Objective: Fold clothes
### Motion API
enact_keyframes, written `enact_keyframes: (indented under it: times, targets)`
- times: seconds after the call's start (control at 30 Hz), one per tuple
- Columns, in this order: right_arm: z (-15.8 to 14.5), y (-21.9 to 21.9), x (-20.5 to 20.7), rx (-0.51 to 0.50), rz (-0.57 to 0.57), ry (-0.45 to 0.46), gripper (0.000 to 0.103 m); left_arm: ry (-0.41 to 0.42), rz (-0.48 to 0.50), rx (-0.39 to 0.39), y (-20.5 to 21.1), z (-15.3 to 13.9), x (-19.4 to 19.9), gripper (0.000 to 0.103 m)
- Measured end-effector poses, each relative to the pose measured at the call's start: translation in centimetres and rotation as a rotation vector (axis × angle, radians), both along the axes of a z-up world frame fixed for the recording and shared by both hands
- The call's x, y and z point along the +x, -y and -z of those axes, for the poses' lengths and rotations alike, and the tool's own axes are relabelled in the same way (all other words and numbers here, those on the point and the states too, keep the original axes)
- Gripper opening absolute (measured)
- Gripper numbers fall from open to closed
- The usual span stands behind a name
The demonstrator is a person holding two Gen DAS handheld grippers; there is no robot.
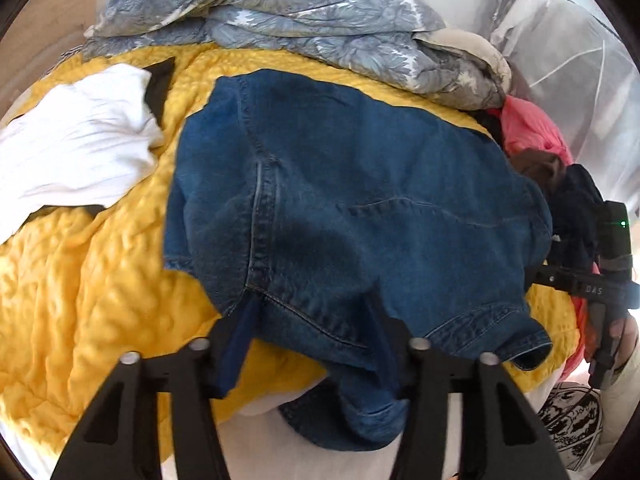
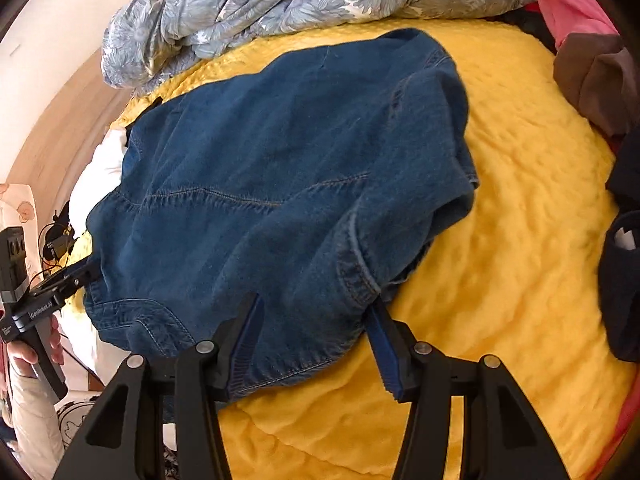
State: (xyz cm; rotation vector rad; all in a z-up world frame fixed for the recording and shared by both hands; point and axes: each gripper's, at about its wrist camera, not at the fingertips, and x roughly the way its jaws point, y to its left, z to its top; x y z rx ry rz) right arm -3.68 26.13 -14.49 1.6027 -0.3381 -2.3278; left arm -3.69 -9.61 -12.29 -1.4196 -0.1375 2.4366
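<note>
A blue denim garment (image 1: 360, 184) (image 2: 280, 160) lies spread, a little rumpled, on a yellow quilt (image 1: 80, 280) (image 2: 520, 240). My left gripper (image 1: 312, 304) stands over its near hem at the bed's edge, jaws apart, with denim between the fingers and one sleeve hanging down past them. My right gripper (image 2: 316, 302) is set on the other near corner beside a cuff, jaws also apart with denim between them. Each gripper shows in the other's view at the garment's side: the right gripper (image 1: 536, 276) and the left gripper (image 2: 90, 270).
A white garment (image 1: 80, 140) lies left of the denim. A grey floral duvet (image 1: 280, 8) (image 2: 280, 0) is heaped at the back. Pink cloth (image 1: 528, 128), brown cloth (image 2: 592, 72) and dark clothes (image 2: 624, 280) pile up on the right. A person's hand (image 2: 28, 352) holds the left gripper.
</note>
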Motion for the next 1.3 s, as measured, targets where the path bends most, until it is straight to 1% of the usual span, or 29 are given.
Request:
enact_keyframes:
  times: [0.03,0.07,0.1,0.13,0.17,0.2,0.3,0.4,0.5,0.63,0.7,0.8,0.87,0.9,0.93,0.97,1.0,1.03,1.07,1.1,1.17,1.23,1.27,1.3]
  targets:
    - [0.0,0.1,0.0,0.007,-0.005,-0.007,0.043,0.001,0.010,-0.015,-0.3,0.3,0.0,0.039]
    - [0.0,0.2,0.0,0.016,-0.013,-0.016,0.040,0.005,0.015,-0.034,-0.8,0.5,0.0,0.036]
    - [0.0,0.2,0.1,0.026,-0.020,-0.023,0.033,0.006,0.017,-0.050,-1.1,0.6,-0.1,0.032]
    - [0.1,0.2,0.2,0.024,-0.022,-0.026,0.027,0.008,0.020,-0.066,-1.5,0.8,-0.1,0.030]
    - [0.1,0.0,0.1,0.012,-0.018,-0.024,0.024,0.005,0.021,-0.074,-1.7,0.8,-0.1,0.027]
    - [0.1,-0.2,0.1,0.000,-0.015,-0.023,0.017,-0.002,0.021,-0.078,-1.7,0.6,0.0,0.025]
    - [-0.2,-1.4,0.1,-0.074,0.009,-0.026,0.013,-0.024,0.020,-0.095,-2.1,0.2,0.5,0.021]
    - [-1.3,-2.7,0.5,-0.136,0.041,-0.066,0.011,-0.064,0.023,-0.122,-2.5,-0.5,1.2,0.017]
    - [-2.8,-3.6,1.1,-0.164,0.058,-0.122,0.008,-0.104,0.026,-0.135,-3.0,-1.3,2.1,0.016]
    - [-3.5,-5.5,1.9,-0.196,0.099,-0.151,0.008,-0.130,0.049,-0.125,-3.3,-2.0,3.3,0.015]
    - [-3.3,-6.7,1.7,-0.223,0.133,-0.148,0.008,-0.114,0.066,-0.114,-3.5,-1.9,3.4,0.016]
    - [-1.9,-7.2,1.0,-0.185,0.133,-0.095,0.008,-0.062,0.060,-0.138,-3.6,-0.6,2.6,0.016]
    - [0.0,-6.2,0.3,-0.122,0.116,-0.039,0.008,-0.024,0.052,-0.138,-3.4,0.1,2.2,0.020]
    - [0.8,-5.6,0.0,-0.094,0.108,-0.014,0.008,-0.005,0.046,-0.130,-3.2,0.4,2.0,0.025]
    - [1.5,-5.2,-0.2,-0.069,0.103,0.006,0.009,0.004,0.033,-0.107,-2.7,0.4,2.0,0.029]
    - [2.0,-4.9,-0.4,-0.046,0.095,0.027,0.012,0.003,0.016,-0.072,-2.0,0.0,2.0,0.030]
    - [2.2,-4.9,-0.4,-0.029,0.090,0.041,0.022,-0.009,-0.016,-0.021,-0.8,-0.8,2.1,0.033]
    - [2.1,-5.0,-0.4,-0.012,0.091,0.048,0.031,-0.031,-0.036,0.009,0.0,-1.5,2.4,0.034]
    - [1.7,-5.2,-0.3,0.007,0.101,0.049,0.037,-0.072,-0.065,0.033,1.2,-2.5,2.8,0.035]
    - [1.0,-5.6,0.0,0.031,0.123,0.033,0.045,-0.129,-0.114,0.047,2.5,-3.7,3.4,0.036]
    - [-1.0,-6.5,0.7,0.062,0.171,-0.035,0.048,-0.252,-0.232,0.068,4.8,-6.1,4.5,0.046]
    - [-3.7,-7.4,1.7,0.103,0.249,-0.147,0.051,-0.379,-0.304,0.129,5.8,-8.7,5.3,0.063]
    - [-5.1,-7.6,2.2,0.125,0.290,-0.216,0.053,-0.439,-0.300,0.189,5.5,-10.1,5.3,0.067]
    - [-6.7,-7.7,2.5,0.129,0.317,-0.288,0.056,-0.459,-0.277,0.216,4.9,-10.7,4.9,0.072]
